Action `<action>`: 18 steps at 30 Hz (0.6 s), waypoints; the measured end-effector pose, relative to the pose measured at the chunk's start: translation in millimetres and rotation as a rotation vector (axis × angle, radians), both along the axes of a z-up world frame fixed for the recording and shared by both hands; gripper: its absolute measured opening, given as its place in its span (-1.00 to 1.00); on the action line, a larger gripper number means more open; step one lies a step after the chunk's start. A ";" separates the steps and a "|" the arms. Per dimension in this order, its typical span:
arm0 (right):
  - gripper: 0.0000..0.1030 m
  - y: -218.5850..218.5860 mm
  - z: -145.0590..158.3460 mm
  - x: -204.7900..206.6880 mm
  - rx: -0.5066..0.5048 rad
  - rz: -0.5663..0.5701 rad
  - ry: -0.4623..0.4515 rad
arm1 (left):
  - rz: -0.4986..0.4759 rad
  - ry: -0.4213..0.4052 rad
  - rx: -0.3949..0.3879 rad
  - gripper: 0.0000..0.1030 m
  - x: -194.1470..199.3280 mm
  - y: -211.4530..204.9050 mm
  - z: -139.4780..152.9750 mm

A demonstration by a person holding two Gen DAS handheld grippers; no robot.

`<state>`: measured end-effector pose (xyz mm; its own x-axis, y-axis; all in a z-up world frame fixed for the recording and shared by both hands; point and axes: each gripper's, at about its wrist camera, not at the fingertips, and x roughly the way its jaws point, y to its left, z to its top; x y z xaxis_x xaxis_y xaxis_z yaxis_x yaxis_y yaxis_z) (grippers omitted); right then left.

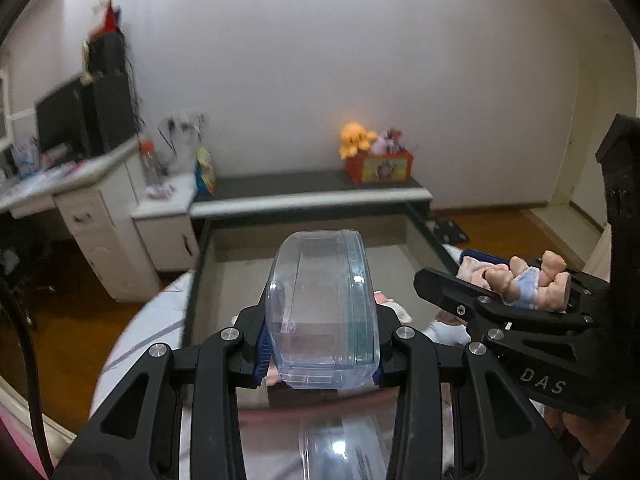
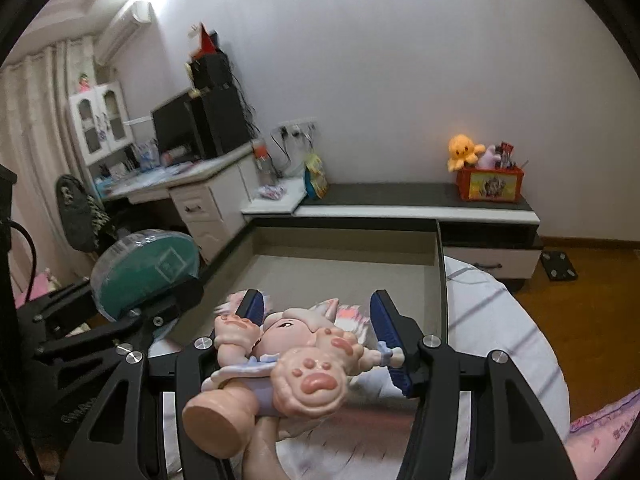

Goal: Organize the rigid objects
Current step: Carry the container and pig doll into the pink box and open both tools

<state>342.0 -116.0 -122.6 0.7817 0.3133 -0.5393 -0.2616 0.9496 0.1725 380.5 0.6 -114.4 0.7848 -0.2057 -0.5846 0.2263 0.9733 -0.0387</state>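
Note:
My left gripper [image 1: 320, 354] is shut on a clear blue plastic case [image 1: 322, 308] held on edge above an open drawer [image 1: 240, 280]. The case shows in the right wrist view [image 2: 146, 272], with a green side, at the left. My right gripper [image 2: 320, 330] is shut on a pink doll figure [image 2: 292, 364] with paw-print feet, held crosswise between the blue pads [image 2: 386, 332]. In the left wrist view the doll [image 1: 524, 280] and right gripper [image 1: 500, 296] are at the right, beside the case. Both are held over the near end of the drawer [image 2: 344, 268].
A low cabinet top [image 2: 400, 194] behind the drawer carries an orange box [image 2: 490, 186] with plush toys. A white desk [image 2: 192, 196] with a monitor stands at the left. A white bedsheet [image 2: 500, 320] lies below the grippers. Wooden floor [image 2: 580, 300] is at the right.

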 end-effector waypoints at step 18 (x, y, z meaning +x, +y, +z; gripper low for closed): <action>0.65 -15.2 -27.1 50.1 0.006 -0.052 0.120 | 0.046 0.110 -0.068 0.80 43.9 23.4 -32.0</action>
